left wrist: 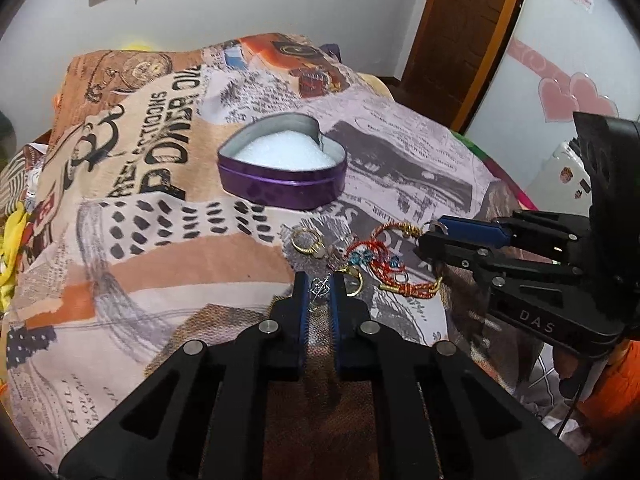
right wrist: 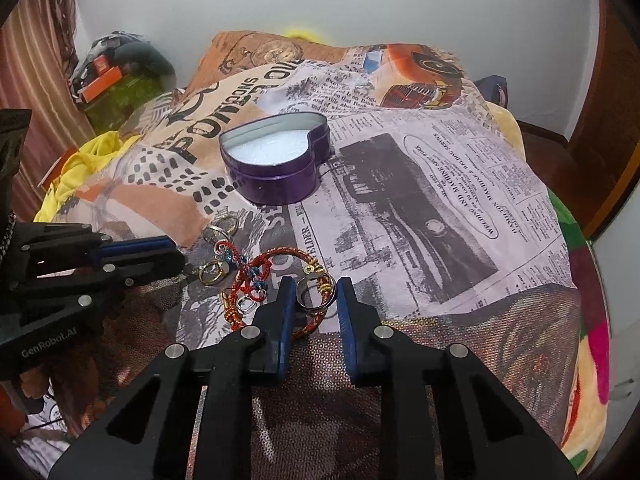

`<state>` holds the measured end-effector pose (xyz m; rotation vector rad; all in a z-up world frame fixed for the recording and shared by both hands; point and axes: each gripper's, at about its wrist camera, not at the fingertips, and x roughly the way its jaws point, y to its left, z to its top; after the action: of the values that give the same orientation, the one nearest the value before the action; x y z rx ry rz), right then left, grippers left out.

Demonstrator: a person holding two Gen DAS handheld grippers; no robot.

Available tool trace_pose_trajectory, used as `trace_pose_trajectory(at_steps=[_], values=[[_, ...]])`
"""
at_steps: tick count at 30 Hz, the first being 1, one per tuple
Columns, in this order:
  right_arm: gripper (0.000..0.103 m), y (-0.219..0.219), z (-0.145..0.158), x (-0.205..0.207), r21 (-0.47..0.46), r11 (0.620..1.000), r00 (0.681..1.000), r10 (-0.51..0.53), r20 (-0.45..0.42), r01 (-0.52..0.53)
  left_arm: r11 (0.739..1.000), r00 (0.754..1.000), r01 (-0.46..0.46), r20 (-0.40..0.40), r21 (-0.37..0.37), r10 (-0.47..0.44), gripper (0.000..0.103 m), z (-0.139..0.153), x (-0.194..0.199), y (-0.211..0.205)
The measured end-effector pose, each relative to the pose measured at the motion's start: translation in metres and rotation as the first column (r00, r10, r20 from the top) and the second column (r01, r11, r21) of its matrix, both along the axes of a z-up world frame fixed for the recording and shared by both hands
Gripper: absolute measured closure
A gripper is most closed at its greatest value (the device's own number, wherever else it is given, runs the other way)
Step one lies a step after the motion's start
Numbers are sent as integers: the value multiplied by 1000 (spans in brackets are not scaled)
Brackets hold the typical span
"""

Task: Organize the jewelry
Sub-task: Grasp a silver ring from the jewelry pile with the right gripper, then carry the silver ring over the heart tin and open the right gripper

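Left wrist view: left claw (left wrist: 319, 286) narrow, pinching small silver trinket (left wrist: 319, 287) at tips, low over bed cover (left wrist: 160, 264). Heart tin (left wrist: 282, 186) straight ahead, far side, slightly left; open, white foam inside. Red bangle (left wrist: 396, 270) just right of tips.

Right wrist view: right claw (right wrist: 315, 294) approx half open, straddling steel ring (right wrist: 306, 294) lying on red bangle, not yet gripped. Tin far, ahead-left, nearer left claw's line. Gold rings (right wrist: 212, 272) near-left.

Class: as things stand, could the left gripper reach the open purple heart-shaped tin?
Probably yes. The left gripper faces the purple heart-shaped tin across bare printed cloth; only small rings lie off to one side.
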<state>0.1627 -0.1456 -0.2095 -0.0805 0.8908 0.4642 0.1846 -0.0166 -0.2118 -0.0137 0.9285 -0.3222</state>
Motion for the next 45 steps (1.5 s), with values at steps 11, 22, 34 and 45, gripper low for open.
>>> trace_pose_trajectory(at_steps=[11, 22, 34, 45], values=[[84, -3, 33, -6, 25, 1000, 996, -15, 86, 13, 999, 993, -51, 110, -7, 52, 94, 41, -4, 9], [84, 3, 76, -2, 67, 998, 978, -24, 207, 11, 996, 969, -88, 230, -29, 92, 94, 85, -1, 16], [84, 15, 91, 10, 97, 995, 963, -21, 268, -5, 992, 950, -119, 285, -45, 126, 94, 100, 16, 27], [84, 26, 80, 36, 101, 995, 971, -5, 240, -19, 992, 960, -118, 250, -50, 127, 94, 86, 47, 34]])
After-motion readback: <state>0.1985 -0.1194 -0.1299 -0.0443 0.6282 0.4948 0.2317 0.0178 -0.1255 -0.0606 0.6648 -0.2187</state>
